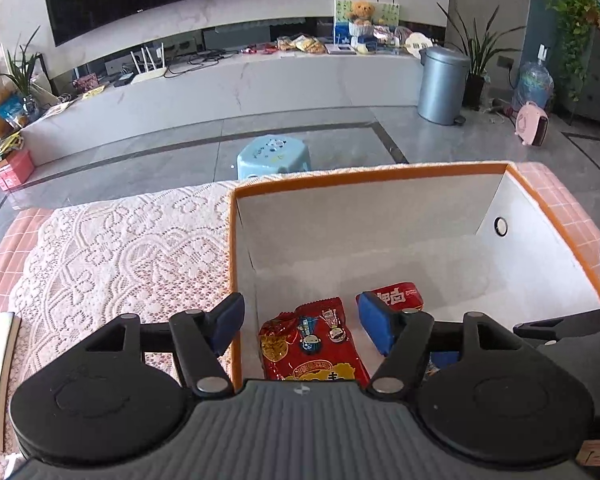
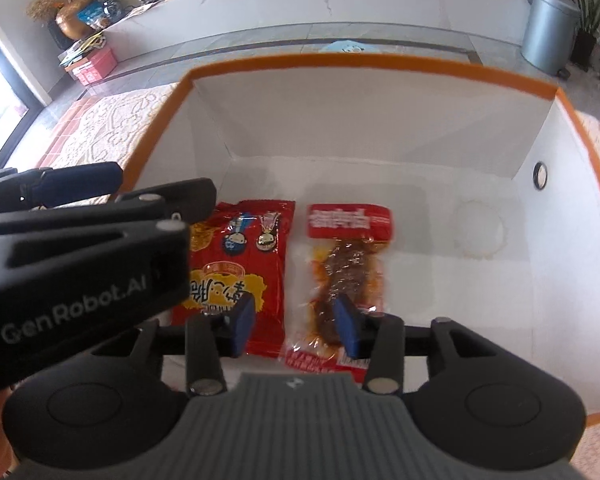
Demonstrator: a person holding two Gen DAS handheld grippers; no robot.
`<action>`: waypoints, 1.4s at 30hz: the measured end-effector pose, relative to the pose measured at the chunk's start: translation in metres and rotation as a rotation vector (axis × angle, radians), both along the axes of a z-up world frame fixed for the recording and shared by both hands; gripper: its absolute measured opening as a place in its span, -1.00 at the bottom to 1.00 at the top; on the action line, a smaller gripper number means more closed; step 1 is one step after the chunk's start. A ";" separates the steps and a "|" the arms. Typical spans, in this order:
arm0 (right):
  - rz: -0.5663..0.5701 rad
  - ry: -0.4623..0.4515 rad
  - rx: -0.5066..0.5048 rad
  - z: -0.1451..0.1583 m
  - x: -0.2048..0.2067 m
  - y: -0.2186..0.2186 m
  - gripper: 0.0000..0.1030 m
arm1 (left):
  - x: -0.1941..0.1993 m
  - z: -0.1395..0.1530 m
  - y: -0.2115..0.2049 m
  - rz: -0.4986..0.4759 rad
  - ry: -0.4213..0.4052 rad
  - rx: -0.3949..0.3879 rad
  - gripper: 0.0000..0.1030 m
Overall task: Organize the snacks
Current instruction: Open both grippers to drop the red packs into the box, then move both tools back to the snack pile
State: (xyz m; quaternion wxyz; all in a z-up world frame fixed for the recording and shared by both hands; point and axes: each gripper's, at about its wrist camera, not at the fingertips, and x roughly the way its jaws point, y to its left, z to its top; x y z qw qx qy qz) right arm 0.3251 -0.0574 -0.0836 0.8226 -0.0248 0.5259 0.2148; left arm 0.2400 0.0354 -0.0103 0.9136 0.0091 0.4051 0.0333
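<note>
A white box with an orange rim (image 1: 232,240) (image 2: 168,120) sits on a lace-covered table. On its floor lie a red snack bag with cartoon faces (image 1: 316,344) (image 2: 244,264) and a clear meat snack pack with red ends (image 2: 348,268) (image 1: 400,294). My left gripper (image 1: 304,326) is open and empty, straddling the box's left wall above the red bag. My right gripper (image 2: 296,320) is open and empty, hovering inside the box over the gap between the two packs. The left gripper's body (image 2: 80,256) shows at the left of the right wrist view.
The lace cloth (image 1: 112,256) covers the pink tiled table left of the box. A book edge (image 1: 0,360) lies at the near left. Beyond the table are a blue stool (image 1: 274,154), a grey bin (image 1: 442,84) and a long TV bench (image 1: 220,84).
</note>
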 end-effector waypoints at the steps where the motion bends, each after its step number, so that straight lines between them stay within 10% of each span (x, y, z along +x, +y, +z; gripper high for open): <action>1: 0.005 -0.010 -0.005 0.005 -0.003 0.000 -0.01 | -0.003 0.003 0.000 0.006 -0.008 -0.006 0.50; 24: -0.099 -0.350 0.064 0.101 -0.133 -0.068 0.49 | -0.113 0.054 -0.002 0.004 -0.147 -0.159 0.64; 42: -0.219 -0.368 0.060 0.054 -0.222 -0.120 0.53 | -0.180 -0.001 0.014 -0.065 -0.029 -0.332 0.64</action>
